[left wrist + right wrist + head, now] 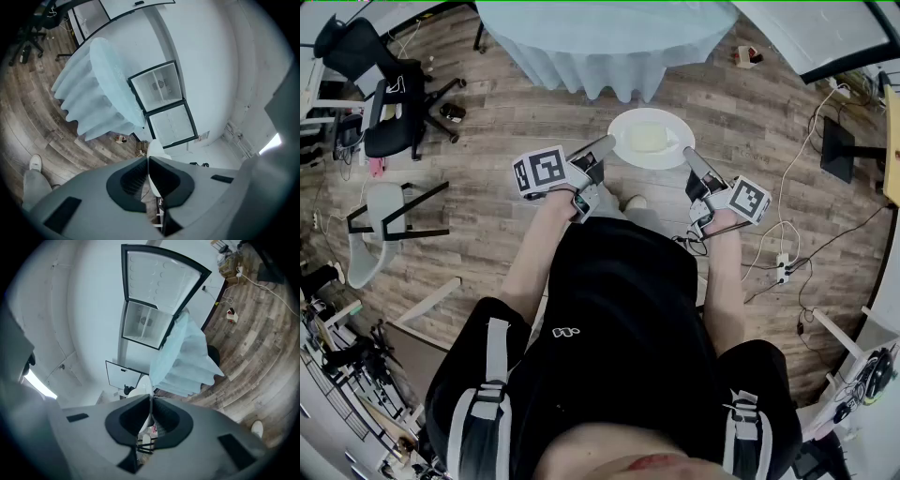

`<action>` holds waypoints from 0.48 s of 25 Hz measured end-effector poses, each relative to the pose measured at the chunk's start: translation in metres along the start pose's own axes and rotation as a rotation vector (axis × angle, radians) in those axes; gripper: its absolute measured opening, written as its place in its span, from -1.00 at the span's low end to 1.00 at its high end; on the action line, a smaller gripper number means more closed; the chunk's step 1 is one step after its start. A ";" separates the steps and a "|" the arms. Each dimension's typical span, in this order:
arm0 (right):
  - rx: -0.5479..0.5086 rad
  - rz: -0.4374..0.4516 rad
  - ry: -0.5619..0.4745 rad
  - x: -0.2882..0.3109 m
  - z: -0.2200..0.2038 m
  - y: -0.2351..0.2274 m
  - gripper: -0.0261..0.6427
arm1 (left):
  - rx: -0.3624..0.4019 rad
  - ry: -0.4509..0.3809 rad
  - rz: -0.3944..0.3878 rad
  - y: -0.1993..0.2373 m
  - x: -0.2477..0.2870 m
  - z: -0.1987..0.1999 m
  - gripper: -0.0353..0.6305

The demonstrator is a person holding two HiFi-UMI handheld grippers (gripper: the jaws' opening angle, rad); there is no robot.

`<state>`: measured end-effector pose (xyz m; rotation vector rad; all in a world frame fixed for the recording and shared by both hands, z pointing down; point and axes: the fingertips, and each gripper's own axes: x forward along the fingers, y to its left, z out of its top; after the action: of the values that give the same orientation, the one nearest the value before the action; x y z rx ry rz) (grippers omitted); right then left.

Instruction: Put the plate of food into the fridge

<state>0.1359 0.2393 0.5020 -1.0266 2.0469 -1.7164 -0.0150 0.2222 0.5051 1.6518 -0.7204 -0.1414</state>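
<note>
A white plate [652, 139] with a pale yellow piece of food [646, 137] hangs in the air over the wooden floor, in front of the person. My left gripper [607, 145] is shut on the plate's left rim, and my right gripper [688, 156] is shut on its right rim. In the left gripper view the plate's thin edge [154, 151] sticks out from between the pads. The right gripper view shows the plate's edge [142, 389] the same way. The fridge [163, 105] stands against the white wall with both doors open. The right gripper view also has the fridge [149, 322].
A round table with a pale blue cloth [605, 36] stands just ahead, between me and the fridge. Office chairs [380, 89] are at the left. Cables and a power strip [783, 258] lie on the floor at the right.
</note>
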 end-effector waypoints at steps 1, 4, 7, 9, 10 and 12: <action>0.004 0.000 0.000 0.000 -0.001 0.000 -0.87 | 0.004 0.000 -0.001 0.000 0.000 0.001 -0.85; 0.009 -0.001 0.000 -0.001 -0.002 -0.002 -0.87 | 0.007 0.003 -0.002 0.000 0.000 -0.001 -0.85; 0.008 0.003 0.006 0.001 -0.008 -0.001 -0.87 | -0.006 0.004 0.006 0.006 -0.004 -0.003 -0.85; 0.017 -0.006 0.008 0.003 -0.013 -0.002 -0.87 | -0.014 0.002 0.008 0.009 -0.008 -0.003 -0.85; 0.016 -0.009 0.010 0.004 -0.014 -0.003 -0.87 | -0.017 0.001 0.008 0.010 -0.009 -0.003 -0.85; 0.011 -0.012 0.015 0.006 -0.015 -0.004 -0.87 | -0.023 -0.002 0.009 0.012 -0.011 -0.001 -0.85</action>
<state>0.1229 0.2463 0.5107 -1.0275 2.0418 -1.7447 -0.0278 0.2285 0.5135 1.6263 -0.7251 -0.1438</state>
